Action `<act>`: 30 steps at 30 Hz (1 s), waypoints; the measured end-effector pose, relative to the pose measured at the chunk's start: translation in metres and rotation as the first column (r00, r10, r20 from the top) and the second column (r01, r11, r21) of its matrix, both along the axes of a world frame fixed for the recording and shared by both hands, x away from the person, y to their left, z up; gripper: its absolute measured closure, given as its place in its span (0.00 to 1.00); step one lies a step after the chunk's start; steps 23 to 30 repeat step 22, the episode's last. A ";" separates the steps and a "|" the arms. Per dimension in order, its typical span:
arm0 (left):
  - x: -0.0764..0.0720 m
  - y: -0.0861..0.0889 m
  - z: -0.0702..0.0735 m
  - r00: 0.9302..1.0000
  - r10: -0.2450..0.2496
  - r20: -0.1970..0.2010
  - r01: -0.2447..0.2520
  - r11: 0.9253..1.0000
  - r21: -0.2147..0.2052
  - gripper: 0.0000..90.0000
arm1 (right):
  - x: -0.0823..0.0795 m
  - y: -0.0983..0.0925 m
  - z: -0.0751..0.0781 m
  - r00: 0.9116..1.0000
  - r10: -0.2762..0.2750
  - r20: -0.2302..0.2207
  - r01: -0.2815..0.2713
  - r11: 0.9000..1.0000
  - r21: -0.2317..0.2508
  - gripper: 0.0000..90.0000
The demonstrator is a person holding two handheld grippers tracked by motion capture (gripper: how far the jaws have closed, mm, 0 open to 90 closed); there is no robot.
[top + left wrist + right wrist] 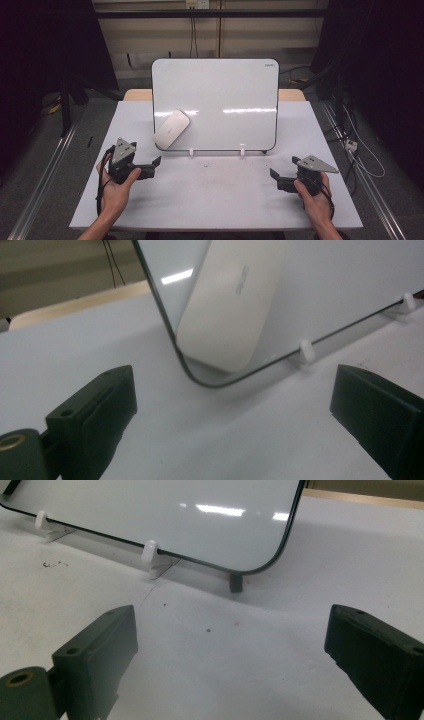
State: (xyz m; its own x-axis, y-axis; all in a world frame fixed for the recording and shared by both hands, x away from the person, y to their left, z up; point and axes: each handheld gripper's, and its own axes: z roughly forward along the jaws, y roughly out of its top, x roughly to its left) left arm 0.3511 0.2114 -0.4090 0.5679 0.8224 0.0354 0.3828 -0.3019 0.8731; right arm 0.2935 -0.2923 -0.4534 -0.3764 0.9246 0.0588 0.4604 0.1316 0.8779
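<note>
Table: a white table top [210, 200] was seen from the high view, with faint dark specks near its middle.
Whiteboard: a whiteboard [220, 95] with a dark rim was propped at a tilt on the far half of the table, held along its lower edge by small white clips [242, 151].
Eraser: a white oblong eraser [171, 129] was stuck on the lower left part of the board, tilted — its lower end close to the board's rounded corner. In the left gripper view it [230, 300] was shown with pale lettering on its face, too blurred to be read.
Left gripper: the left gripper [150, 167] was held in the person's left hand [116, 187] just in front of the board's lower left corner; its jaws were spread wide, with nothing between them.
Right gripper: the right gripper [282, 175] was held in the right hand [312, 195] near the board's lower right corner — jaws likewise spread apart, nothing grasped.
Spacing: the two grippers were well apart, neither touching the board.
</note>
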 end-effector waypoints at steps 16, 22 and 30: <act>-0.029 0.014 -0.016 0.999 0.033 0.000 -0.033 0.999 -0.021 0.05 | -0.001 0.000 -0.001 1.000 -0.003 -0.002 0.003 1.000 -0.005 0.07; -0.028 0.020 -0.018 0.998 0.069 0.007 -0.069 0.997 -0.032 0.05 | -0.002 0.000 0.000 1.000 0.001 0.000 -0.001 1.000 -0.009 0.07; -0.028 0.020 -0.018 0.998 0.069 0.007 -0.069 0.997 -0.032 0.05 | -0.002 0.000 0.000 1.000 0.001 0.000 -0.001 1.000 -0.009 0.07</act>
